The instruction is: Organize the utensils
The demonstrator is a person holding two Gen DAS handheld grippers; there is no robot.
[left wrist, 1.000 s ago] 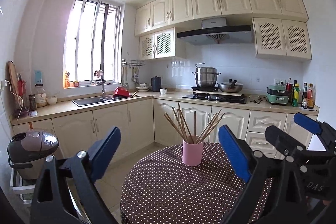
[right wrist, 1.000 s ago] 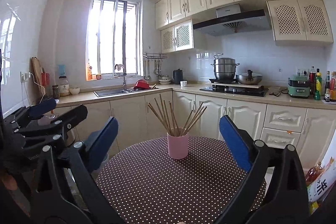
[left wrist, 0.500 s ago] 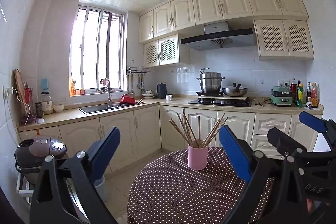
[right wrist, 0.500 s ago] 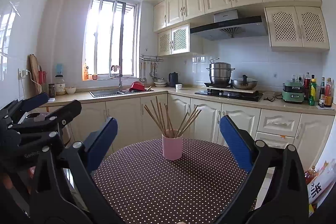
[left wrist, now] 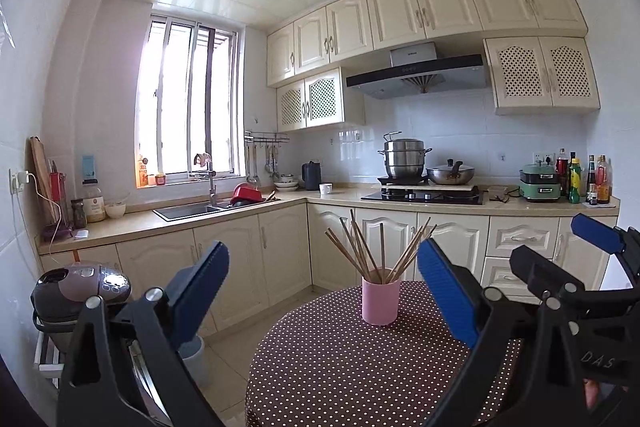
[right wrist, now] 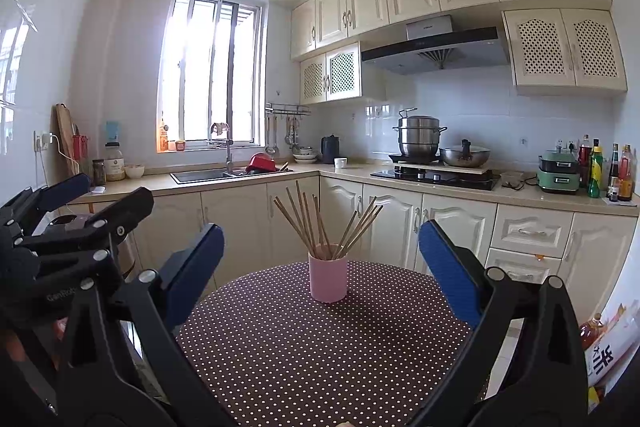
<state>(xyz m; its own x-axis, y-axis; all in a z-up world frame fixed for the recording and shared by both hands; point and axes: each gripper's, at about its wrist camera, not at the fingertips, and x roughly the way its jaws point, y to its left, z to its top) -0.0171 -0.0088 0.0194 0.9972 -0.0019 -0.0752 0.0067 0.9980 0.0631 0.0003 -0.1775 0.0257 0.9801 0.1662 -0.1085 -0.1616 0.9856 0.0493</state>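
A: Two views, one round surface [right wrist: 320,355] under a brown cloth with white dots. What does the left wrist view give that the right does not?

B: A grey and mauve rice cooker [left wrist: 80,291] low on the left, and a pale bin [left wrist: 194,357] on the floor tiles beside it. It also catches the right gripper [left wrist: 560,247] from the side, with the letters "DAS" on its black frame.

A: And the right wrist view?

B: The left gripper [right wrist: 96,195] at its left edge, with "GenRobo" partly readable on its body. At the lower right stands a printed bag [right wrist: 608,351] with large dark characters that I cannot read, and a bottle beside it.

A: The fingers?

B: Both pairs of blue-padded fingers [right wrist: 448,267] are spread wide and have hold of nothing.

A: Where are the utensils?

B: The wooden chopsticks [right wrist: 320,223] stand fanned out in a pink cylindrical cup [right wrist: 328,277], upright on the far part of the surface, well ahead of both grippers.
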